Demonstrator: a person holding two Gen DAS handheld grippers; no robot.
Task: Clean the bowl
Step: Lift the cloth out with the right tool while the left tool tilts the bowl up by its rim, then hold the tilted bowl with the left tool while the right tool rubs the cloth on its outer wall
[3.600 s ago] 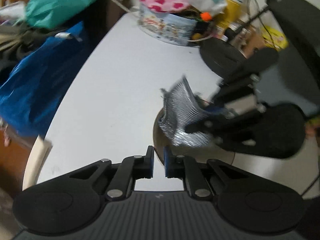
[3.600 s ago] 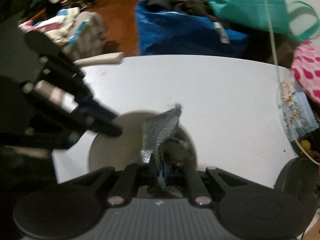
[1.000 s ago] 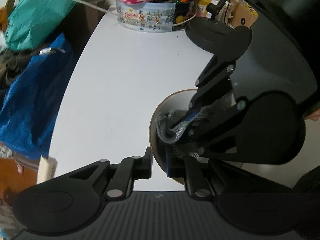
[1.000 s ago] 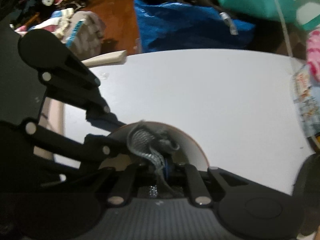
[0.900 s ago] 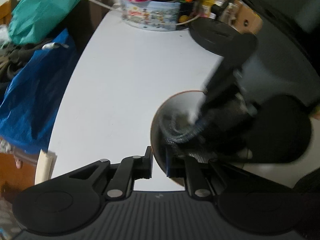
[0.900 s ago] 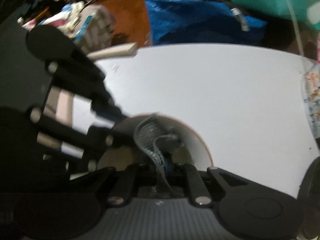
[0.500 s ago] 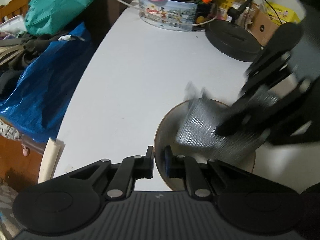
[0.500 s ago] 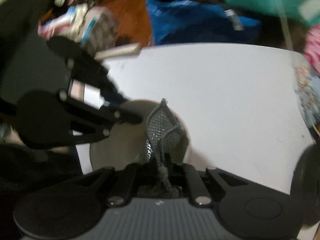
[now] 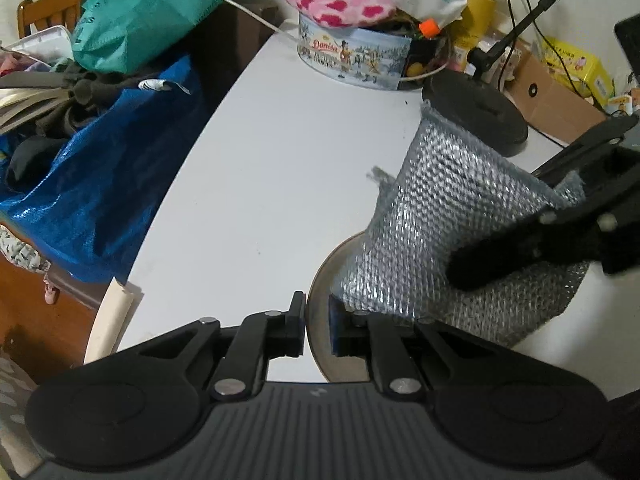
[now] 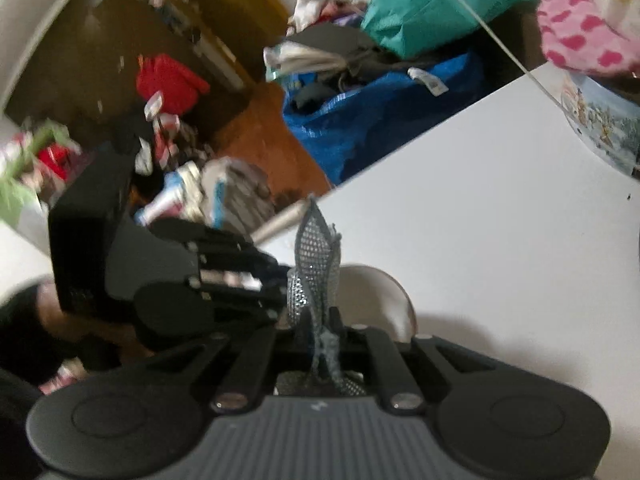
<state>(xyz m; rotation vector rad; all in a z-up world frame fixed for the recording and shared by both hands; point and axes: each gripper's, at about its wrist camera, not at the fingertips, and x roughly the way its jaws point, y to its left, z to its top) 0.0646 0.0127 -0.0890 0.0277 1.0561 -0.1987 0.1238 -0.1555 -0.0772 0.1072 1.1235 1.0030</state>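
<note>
The left tongs pinch the bowl rim on the worktop. The right tongs, clamped on the scouring cloth, hang just above the bowl, cloth standing upright.

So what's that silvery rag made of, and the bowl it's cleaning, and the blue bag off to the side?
The silvery rag looks like a knitted metallic-thread scouring cloth: a glinting mesh with frayed edges. The bowl seems glazed ceramic, with a smooth, pale inside and a brownish rim, though plastic can't be ruled out. The blue bag looks like woven plastic tarp: crinkly, with a faint sheen.
</note>
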